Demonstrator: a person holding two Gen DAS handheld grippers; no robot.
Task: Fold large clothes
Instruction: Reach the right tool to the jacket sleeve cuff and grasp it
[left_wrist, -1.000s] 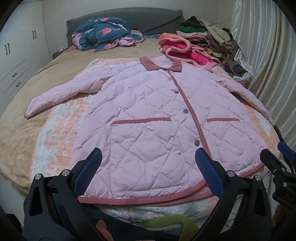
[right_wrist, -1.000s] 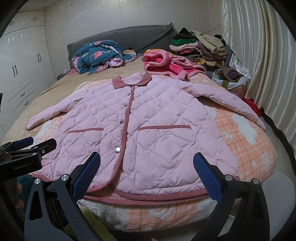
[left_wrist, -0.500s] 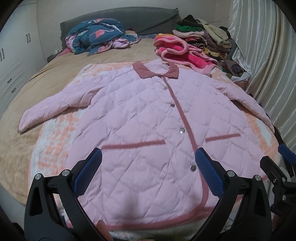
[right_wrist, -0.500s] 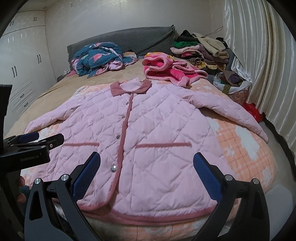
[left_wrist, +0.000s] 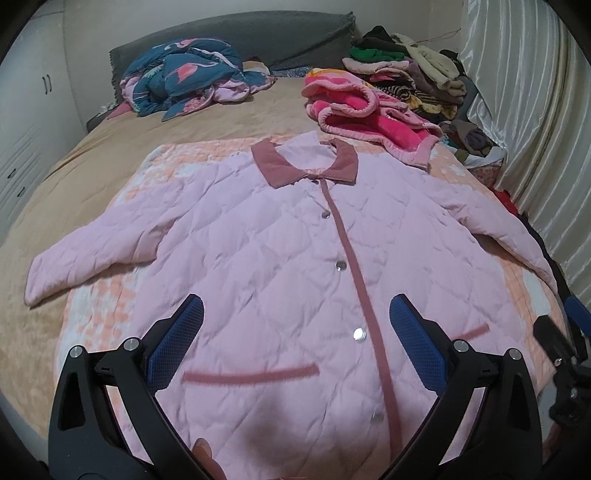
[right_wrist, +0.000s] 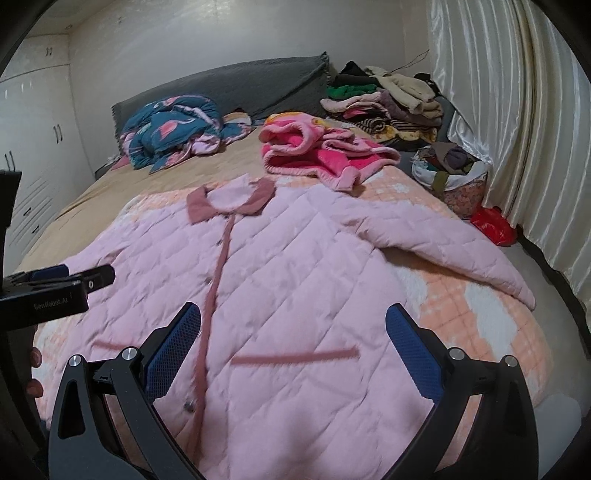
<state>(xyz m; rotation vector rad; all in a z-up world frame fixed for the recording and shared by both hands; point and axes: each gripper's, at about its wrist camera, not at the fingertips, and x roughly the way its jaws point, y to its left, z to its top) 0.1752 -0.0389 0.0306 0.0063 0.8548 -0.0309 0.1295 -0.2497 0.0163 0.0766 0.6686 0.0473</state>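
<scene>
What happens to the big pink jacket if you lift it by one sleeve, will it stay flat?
Probably not. The pink quilted jacket is soft and puffy, so it would likely droop and fold. It looks padded, so probably light, and its spread sleeves would dangle.

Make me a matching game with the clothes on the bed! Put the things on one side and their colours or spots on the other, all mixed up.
Things:
1. quilted jacket
2. jacket collar
3. bundled blanket
4. fluffy robe

Clues:
A. dark blue with flamingos, by the headboard
B. hot pink, heaped past the collar
C. pale pink, spread flat, buttoned
D. dusty rose

Pairs: 1-C, 2-D, 3-A, 4-B
</scene>
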